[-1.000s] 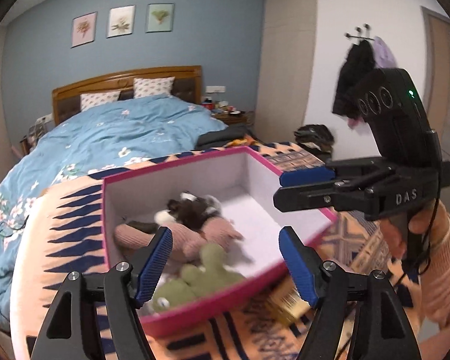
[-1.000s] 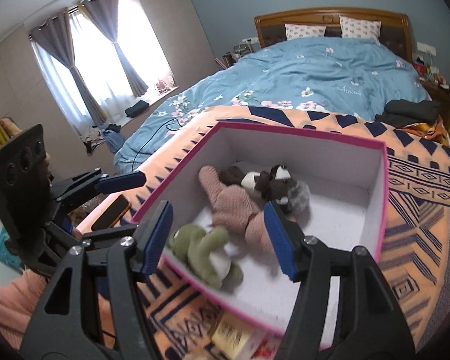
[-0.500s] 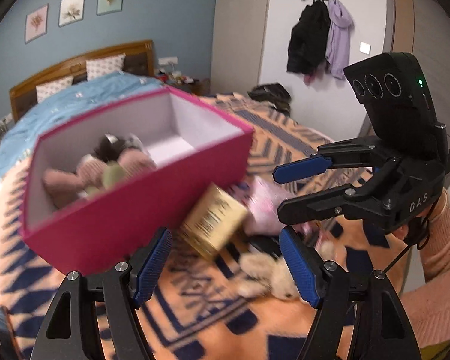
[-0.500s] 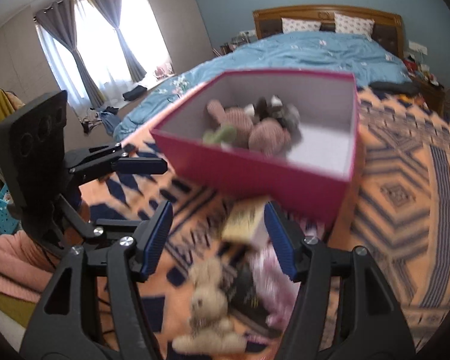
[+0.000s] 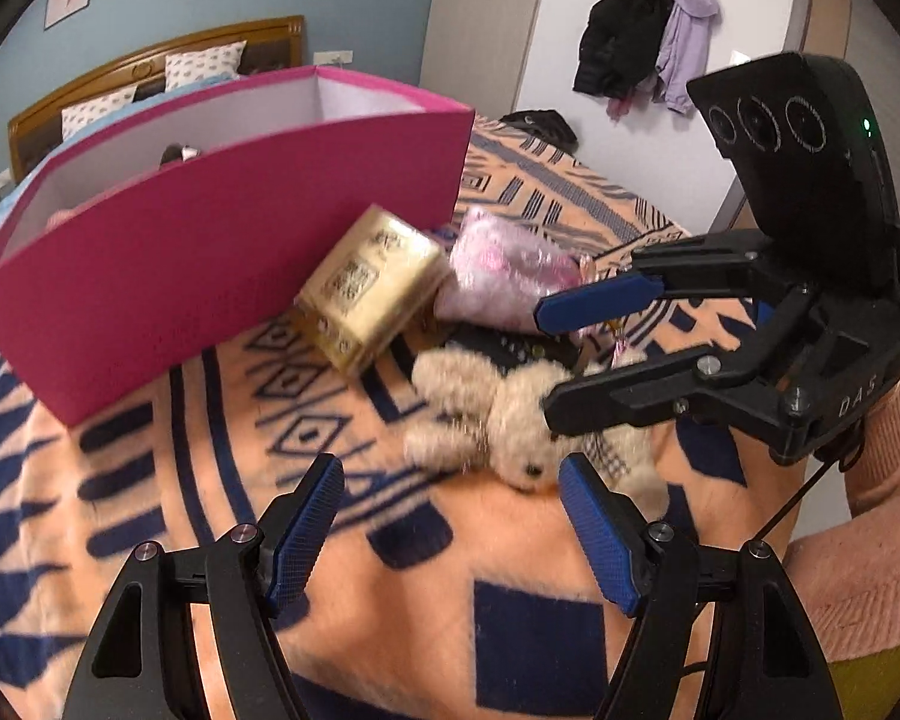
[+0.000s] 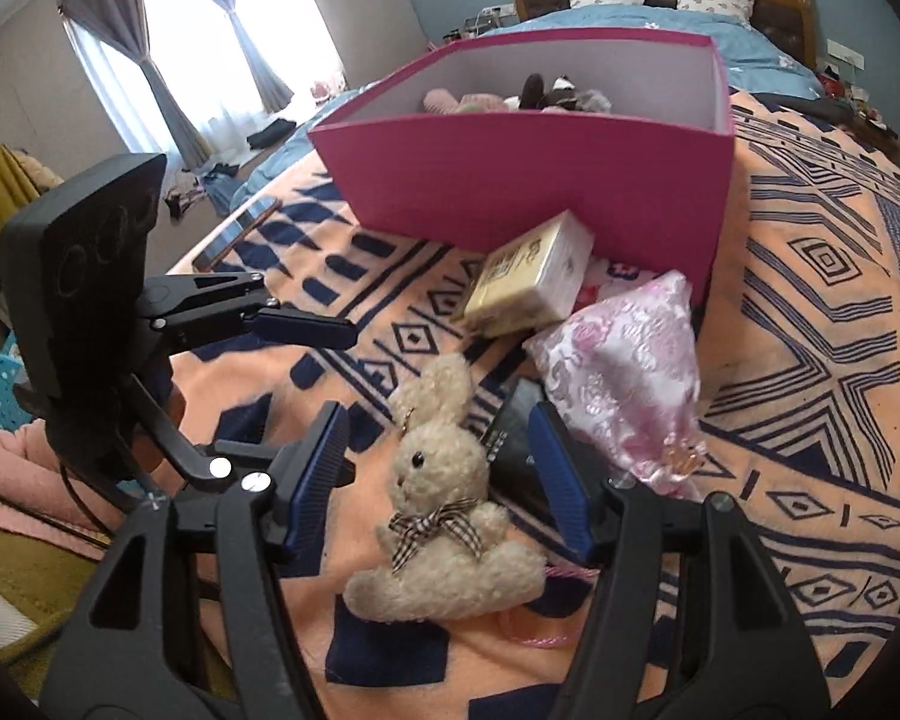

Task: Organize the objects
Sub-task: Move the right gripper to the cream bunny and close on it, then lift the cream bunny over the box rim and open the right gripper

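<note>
With both the right tool (image 6: 438, 474) and left tool (image 5: 450, 528) spread and empty, the right one may clip the dark object (image 6: 513, 450) at the plush rabbit's (image 6: 444, 516) two o'clock.

Two hand-held tools angle downward, side by side. The left tool (image 5: 450, 516) has its blue-padded fingers (image 5: 306, 528) spread apart with nothing gripped. The right tool (image 6: 438, 468) is likewise parted and empty. A pink sleeve (image 5: 882, 570) covers the arm behind the right tool.
</note>
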Demonstrator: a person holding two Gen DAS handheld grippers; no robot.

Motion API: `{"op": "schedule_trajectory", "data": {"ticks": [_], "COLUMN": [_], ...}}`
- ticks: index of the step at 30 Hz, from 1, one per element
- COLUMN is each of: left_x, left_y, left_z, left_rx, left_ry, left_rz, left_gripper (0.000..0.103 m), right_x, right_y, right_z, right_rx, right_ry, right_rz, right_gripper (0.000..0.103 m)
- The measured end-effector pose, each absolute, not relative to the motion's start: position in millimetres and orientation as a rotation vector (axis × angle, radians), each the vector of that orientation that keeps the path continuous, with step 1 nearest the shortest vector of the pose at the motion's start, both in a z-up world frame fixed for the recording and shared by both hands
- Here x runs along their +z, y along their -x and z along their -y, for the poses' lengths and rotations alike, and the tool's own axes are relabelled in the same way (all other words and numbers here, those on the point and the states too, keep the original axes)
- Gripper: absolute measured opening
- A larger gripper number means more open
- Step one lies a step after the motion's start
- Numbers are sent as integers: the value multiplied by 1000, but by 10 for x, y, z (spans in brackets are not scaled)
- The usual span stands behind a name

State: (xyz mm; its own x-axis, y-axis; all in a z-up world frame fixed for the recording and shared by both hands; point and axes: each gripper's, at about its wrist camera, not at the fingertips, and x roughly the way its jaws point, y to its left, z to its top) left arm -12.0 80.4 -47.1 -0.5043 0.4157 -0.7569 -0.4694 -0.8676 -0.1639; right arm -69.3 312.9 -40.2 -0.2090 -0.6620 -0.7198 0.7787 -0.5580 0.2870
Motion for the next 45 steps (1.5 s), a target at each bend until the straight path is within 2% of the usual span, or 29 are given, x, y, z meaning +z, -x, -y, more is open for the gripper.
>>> {"op": "schedule_trajectory", "data": {"ticks": [5,7,11,15,25,41,44,45], "left_x": [-545,-566,-586,-586,-560,-453,-438,-435], "left_y": [48,39,22,12,28,53,120,119], "left_z": [-735,-708,-707,-710,-723,-721,-709,-688], "left_rx": [2338,2331,2323,2314,2291,2228,2227,2222], "left_ry": [1187,1195,1203,1203,1194,1121,1116,1112], "left_rz": [-35,-17,-13,-10,31,142,163,165], "left_gripper": [76,76,76,76,76,76,69,61], "right_x": [-491,-525,-578,-613,-585,-350,-355,-358], "right_y": [676,684,689,671,642,739,777,774], "right_z": [-3076,-3045,-2969,-2912,-2979,-3180,-3176,-3169], "right_rx": [-1885,-1882,-1865,-1858,-1852,-1913,-1903,-1900], "right_ry": [-1063,-1078,-1093,-1101,-1092,-997,-997,-997], "right_rz": [-192,-207,-252,-309,-283,5,53,55], "right_gripper": [58,52,50,39,35,34,34,34]}}
